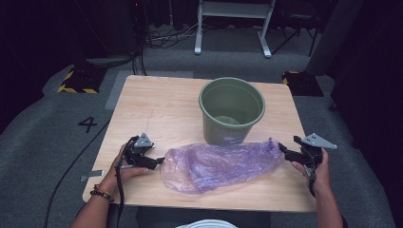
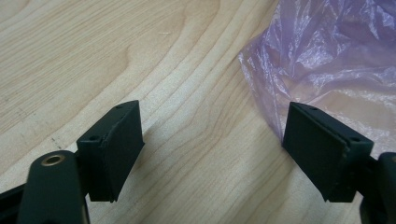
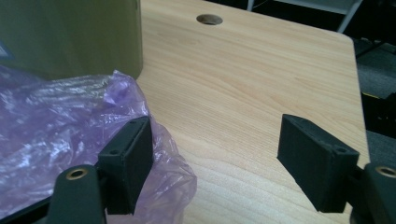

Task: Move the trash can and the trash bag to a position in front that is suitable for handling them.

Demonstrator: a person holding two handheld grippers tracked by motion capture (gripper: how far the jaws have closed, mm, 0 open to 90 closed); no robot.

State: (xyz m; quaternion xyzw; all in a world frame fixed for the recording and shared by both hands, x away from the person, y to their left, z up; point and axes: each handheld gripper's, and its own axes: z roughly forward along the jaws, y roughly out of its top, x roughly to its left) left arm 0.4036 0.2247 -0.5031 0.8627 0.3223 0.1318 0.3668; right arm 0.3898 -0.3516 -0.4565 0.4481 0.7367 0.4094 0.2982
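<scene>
Purple plastic bag (image 1: 218, 164) lies crumpled on the counter (image 1: 157, 107), near the green bucket (image 1: 231, 110); left hand-held gripper (image 1: 159, 161) and right hand-held gripper (image 1: 283, 151) flank it, both wide, gripping nothing.

Held the left gripper (image 1: 159, 161) and right gripper (image 1: 281, 148) low, jaws spread wide, nothing clamped; both tips pointed inward toward each other, forearms entering from below.

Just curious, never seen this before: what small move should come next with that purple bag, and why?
Probably close the left hand-held gripper on the purple bag. Its jaws stand open with the bag's edge beside one pad, nothing gripped. The right hand-held gripper is open too, and the green bucket waits behind.
</scene>
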